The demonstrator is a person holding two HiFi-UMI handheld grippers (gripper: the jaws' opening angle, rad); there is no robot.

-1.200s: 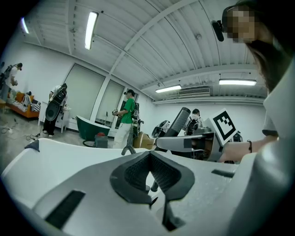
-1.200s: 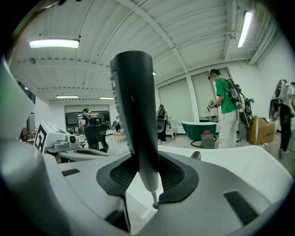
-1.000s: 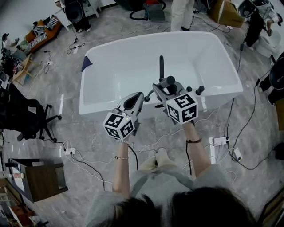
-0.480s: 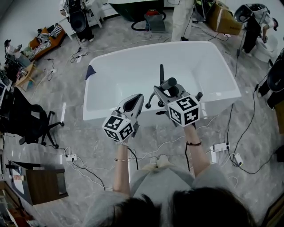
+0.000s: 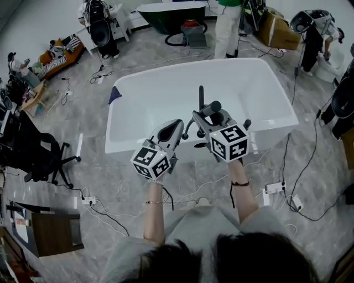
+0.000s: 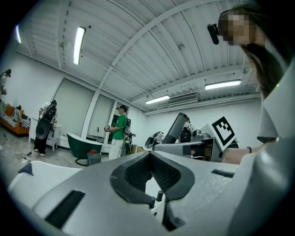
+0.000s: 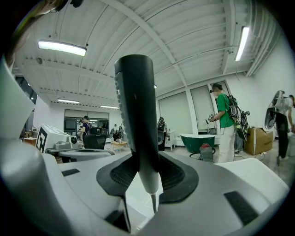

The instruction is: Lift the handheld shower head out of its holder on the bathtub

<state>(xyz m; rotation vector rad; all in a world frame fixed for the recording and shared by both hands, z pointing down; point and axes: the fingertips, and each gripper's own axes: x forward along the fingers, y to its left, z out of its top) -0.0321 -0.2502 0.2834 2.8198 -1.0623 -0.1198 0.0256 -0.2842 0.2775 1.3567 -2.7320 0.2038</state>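
The white bathtub (image 5: 128,145) lies across the middle of the head view. My right gripper (image 5: 206,112) hovers over its near rim, shut on the dark handheld shower head (image 5: 201,95), which stands upright between the pads. In the right gripper view the shower head (image 7: 136,106) rises straight out of the right gripper (image 7: 140,163), with a thin metal tip below the pads. My left gripper (image 5: 170,127) hangs just to the left, shut and holding nothing. Dark tap knobs (image 5: 247,122) stay on the rim under the grippers. The left gripper (image 6: 150,156) sees the shower head (image 6: 177,127) to its right.
A blue cloth (image 5: 114,95) lies on the tub's far left corner. A person in a green shirt (image 5: 227,25) stands beyond the tub beside a dark green tub (image 5: 166,9). An office chair (image 5: 33,152) stands at the left. Cables and a power strip (image 5: 274,176) lie on the floor.
Both grippers have risen above the tub rim, and the shower head has gone up with the right one. The tub sits a little lower in the head view.
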